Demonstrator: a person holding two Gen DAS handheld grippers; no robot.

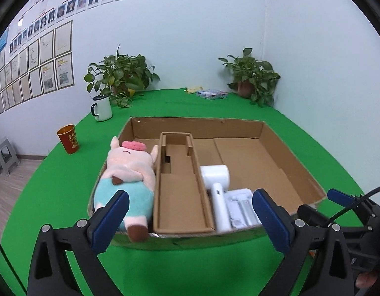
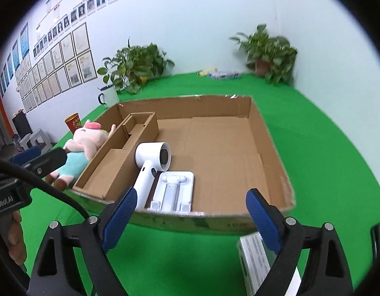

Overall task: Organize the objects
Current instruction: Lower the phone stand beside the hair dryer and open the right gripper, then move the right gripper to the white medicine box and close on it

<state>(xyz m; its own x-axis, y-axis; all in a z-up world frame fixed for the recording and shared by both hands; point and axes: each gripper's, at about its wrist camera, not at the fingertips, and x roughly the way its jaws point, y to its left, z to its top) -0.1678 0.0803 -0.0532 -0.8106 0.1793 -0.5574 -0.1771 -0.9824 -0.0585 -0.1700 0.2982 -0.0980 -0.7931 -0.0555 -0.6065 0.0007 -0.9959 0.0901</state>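
Note:
A shallow cardboard box (image 1: 197, 119) (image 2: 185, 97) lies on the green table. A pink plush pig (image 1: 130, 170) (image 2: 88, 138) in a teal outfit fills its left slot, beside a long empty cardboard insert (image 1: 180, 197) (image 2: 111, 167). A white hair dryer (image 1: 215, 175) (image 2: 150, 157) and a white plastic stand (image 1: 241, 204) (image 2: 175, 190) lie in the main section near the front wall. My left gripper (image 1: 190, 194) hovers open over the front edge with nothing between its fingers. My right gripper (image 2: 192, 193) is open too, just in front of the box.
A white printed carton (image 2: 254, 259) lies on the table under my right gripper. At the left stand a white mug (image 1: 102, 108) and a red cup (image 1: 69, 139). Two potted plants (image 1: 120, 74) (image 1: 254, 76) and a small packet (image 1: 212, 94) sit by the back wall.

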